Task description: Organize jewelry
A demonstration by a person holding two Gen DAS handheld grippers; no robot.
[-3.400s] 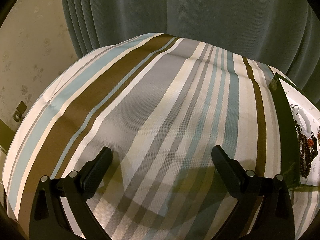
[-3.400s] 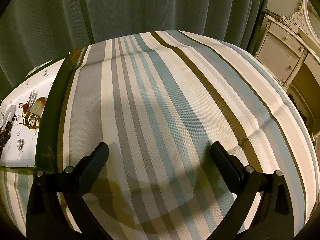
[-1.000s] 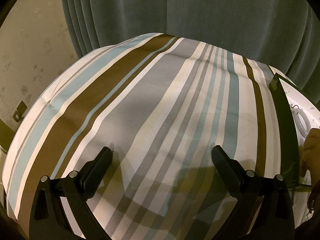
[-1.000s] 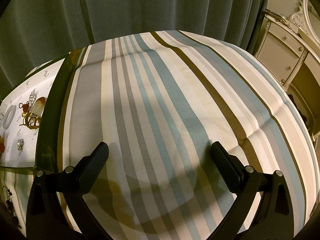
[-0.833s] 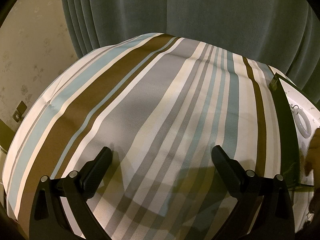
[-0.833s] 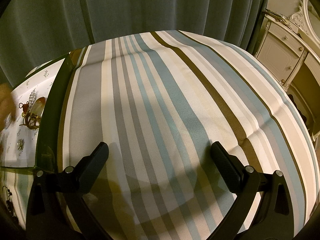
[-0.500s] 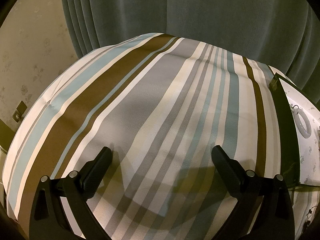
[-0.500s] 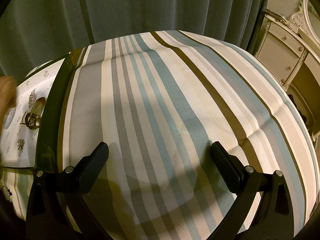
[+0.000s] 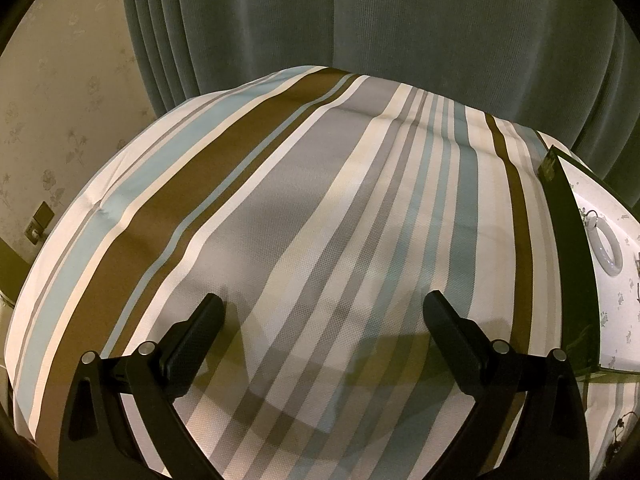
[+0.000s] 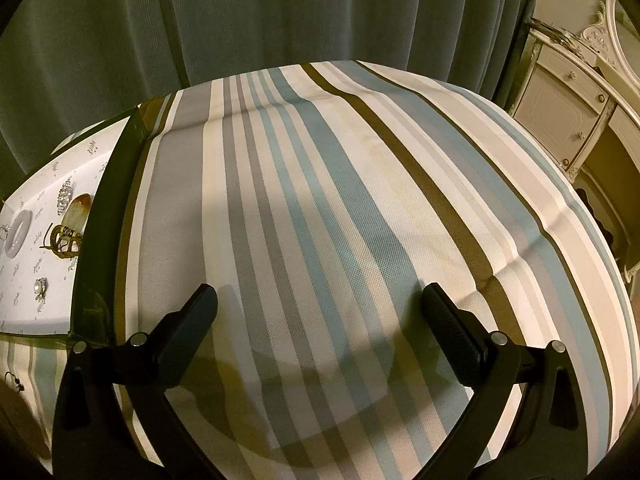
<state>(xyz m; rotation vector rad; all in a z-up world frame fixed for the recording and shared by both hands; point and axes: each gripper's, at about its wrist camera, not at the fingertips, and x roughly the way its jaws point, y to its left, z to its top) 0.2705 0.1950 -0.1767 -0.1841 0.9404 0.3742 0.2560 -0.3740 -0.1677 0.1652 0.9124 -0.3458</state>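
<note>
Both grippers, left and right, hover with jaws wide open and empty over the striped cloth on the desk. The tray, dark-rimmed with a white liner whose small print is unreadable, sits between them toward the near edge. In it lie a white bangle, a gold ring, a brooch and a pearl piece. Cloth elsewhere lies bare up to the curtain.

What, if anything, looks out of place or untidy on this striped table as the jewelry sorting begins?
One small dark piece of jewelry lies on the striped tablecloth, outside the near edge of the tray that holds the other pieces, such as the white bangle. Otherwise nothing looks spilled or damaged, apart from slight creases in the cloth.
</note>
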